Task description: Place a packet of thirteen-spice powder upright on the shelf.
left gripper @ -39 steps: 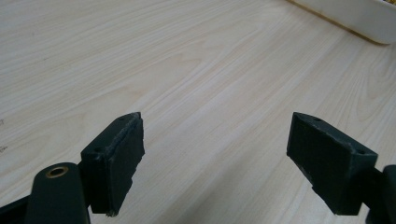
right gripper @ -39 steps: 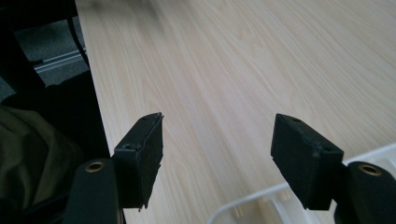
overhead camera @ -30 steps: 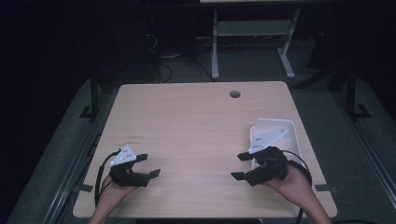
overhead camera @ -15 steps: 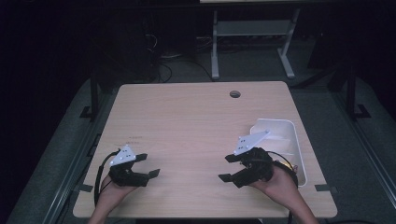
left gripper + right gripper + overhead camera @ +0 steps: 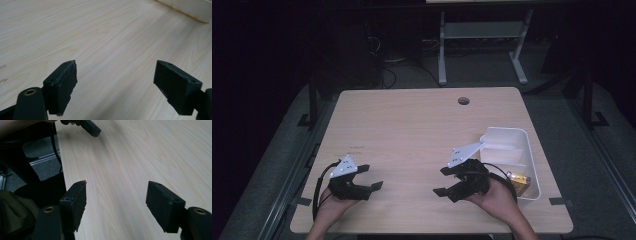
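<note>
Because the white tray (image 5: 508, 140) sits just beside the right gripper (image 5: 446, 181), with a small yellow packet (image 5: 518, 178) lying in the tray's near end, the packet looks like the thing to fetch. The right gripper hovers over bare table (image 5: 412, 130) just left of the tray, jaws spread wide and empty, pointing away from it. It should turn towards the tray and straddle the packet squarely; the left gripper (image 5: 371, 178), well left of the tray, also gapes empty.

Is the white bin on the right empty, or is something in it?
Not empty. The white bin holds a small yellowish item at its near end, beside the right gripper; what it is cannot be told.
</note>
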`<state>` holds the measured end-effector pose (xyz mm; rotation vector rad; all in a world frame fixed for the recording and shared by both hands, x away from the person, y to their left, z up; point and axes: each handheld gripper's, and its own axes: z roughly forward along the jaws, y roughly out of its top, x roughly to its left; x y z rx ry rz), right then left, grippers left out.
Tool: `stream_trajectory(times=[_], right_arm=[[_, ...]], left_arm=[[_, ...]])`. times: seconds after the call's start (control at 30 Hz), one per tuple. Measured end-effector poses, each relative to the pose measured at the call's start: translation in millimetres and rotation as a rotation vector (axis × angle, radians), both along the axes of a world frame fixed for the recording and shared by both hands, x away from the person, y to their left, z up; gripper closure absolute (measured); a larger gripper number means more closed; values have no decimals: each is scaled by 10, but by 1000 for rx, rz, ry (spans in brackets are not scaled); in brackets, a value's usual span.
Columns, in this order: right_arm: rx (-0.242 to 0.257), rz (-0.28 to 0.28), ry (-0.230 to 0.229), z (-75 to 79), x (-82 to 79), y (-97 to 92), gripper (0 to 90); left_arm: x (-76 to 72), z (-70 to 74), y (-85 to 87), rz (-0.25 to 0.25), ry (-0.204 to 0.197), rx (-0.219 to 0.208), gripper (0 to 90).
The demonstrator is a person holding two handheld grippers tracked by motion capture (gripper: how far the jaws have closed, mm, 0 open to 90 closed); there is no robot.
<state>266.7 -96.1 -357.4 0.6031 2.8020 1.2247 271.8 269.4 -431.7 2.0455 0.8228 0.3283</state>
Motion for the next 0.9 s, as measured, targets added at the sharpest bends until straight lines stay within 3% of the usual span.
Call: stream_trajectory(times=[0.7,0.9], right_arm=[[-16,26,38,-281,-2,307,313],[3,30,49,-406,-38,341,306]], left_arm=[[-5,0,-14,-9,0,2,175],[3,-4,-6,-6,2,2,174]])
